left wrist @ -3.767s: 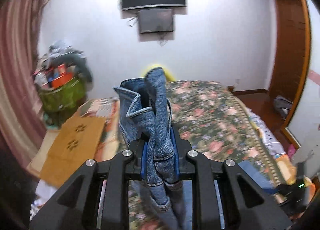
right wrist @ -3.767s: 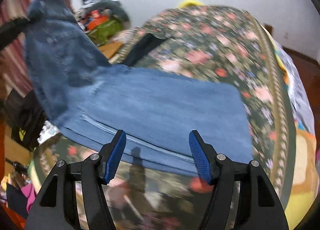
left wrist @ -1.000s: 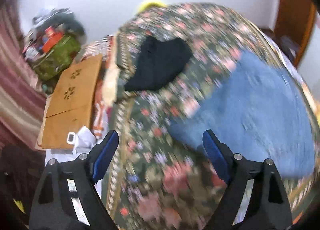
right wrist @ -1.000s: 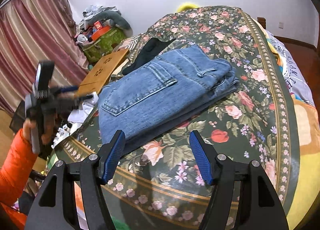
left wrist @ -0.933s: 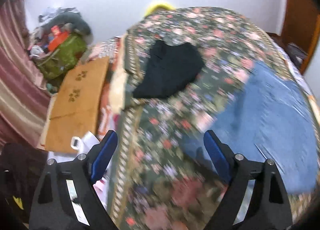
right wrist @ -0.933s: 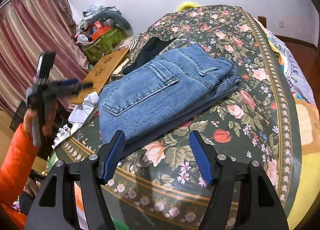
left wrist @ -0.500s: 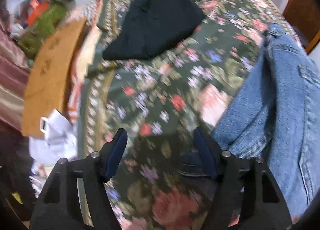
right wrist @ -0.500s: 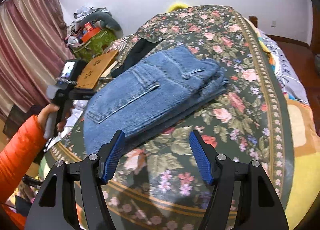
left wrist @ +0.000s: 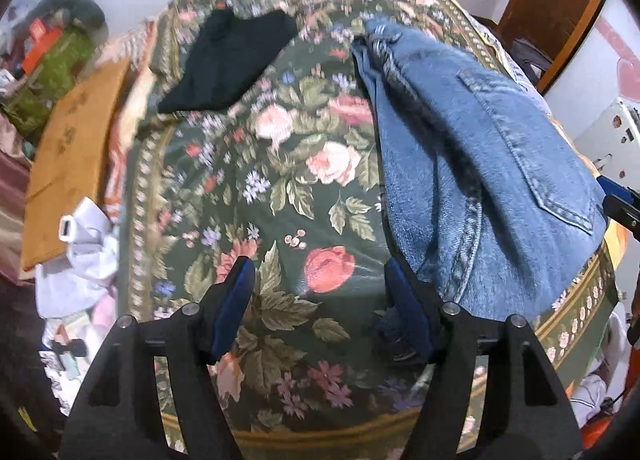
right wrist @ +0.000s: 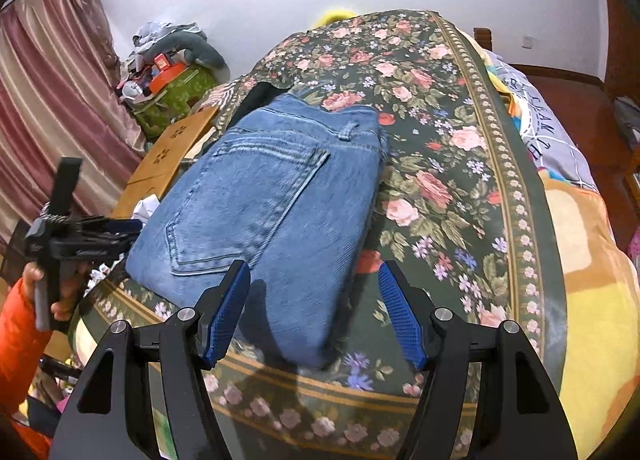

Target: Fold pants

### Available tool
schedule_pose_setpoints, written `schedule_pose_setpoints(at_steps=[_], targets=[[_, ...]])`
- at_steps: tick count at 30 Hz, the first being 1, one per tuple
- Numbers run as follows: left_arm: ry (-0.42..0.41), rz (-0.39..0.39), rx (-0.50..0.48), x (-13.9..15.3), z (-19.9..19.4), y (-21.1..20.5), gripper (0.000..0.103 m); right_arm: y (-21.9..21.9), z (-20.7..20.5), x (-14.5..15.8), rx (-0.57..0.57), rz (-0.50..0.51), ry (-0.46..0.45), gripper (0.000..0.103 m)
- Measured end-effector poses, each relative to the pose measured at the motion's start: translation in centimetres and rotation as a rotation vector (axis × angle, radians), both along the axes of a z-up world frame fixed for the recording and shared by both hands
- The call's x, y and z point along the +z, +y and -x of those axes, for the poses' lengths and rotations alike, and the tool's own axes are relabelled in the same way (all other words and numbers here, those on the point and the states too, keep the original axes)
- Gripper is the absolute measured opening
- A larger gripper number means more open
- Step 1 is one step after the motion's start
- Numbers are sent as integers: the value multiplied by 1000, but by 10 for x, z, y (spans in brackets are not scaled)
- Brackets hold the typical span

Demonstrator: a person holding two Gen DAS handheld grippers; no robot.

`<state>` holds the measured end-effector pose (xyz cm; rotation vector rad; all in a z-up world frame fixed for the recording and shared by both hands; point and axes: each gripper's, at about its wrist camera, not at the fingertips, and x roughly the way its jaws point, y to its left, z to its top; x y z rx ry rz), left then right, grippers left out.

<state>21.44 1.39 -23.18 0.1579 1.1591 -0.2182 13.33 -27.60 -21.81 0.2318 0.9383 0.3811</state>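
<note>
The blue jeans (right wrist: 276,196) lie folded in a thick stack on the floral bedspread (right wrist: 452,164), back pocket up. In the left wrist view the jeans (left wrist: 480,164) fill the right side. My left gripper (left wrist: 322,300) is open and empty, low over the bedspread (left wrist: 280,196), its right finger beside the jeans' near edge. It also shows in the right wrist view (right wrist: 120,228), held at the jeans' left side. My right gripper (right wrist: 314,312) is open and empty, just above the near end of the stack.
A black garment (left wrist: 236,60) lies on the bed beyond the jeans. A wooden board (left wrist: 72,152), white clutter (left wrist: 80,260) and a green bag (right wrist: 176,96) stand left of the bed. The bed's near edge (right wrist: 360,400) is just below my right gripper.
The left gripper let go of the jeans, swung away left, then came back low beside the folded stack. The right gripper has moved in closer over the stack's near end.
</note>
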Motion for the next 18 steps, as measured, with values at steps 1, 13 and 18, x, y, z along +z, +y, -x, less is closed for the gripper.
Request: schedule_pose_setpoints(at_steps=[1, 13, 18], targets=[[-25, 5, 15, 7, 3, 0, 68, -1, 1, -1, -2, 4, -3, 63], [-67, 27, -103, 8, 3, -48, 62, -2, -3, -18, 49, -63, 18, 30], [-102, -9, -87, 3, 7, -45, 62, 7, 1, -20, 63, 18, -19, 24]])
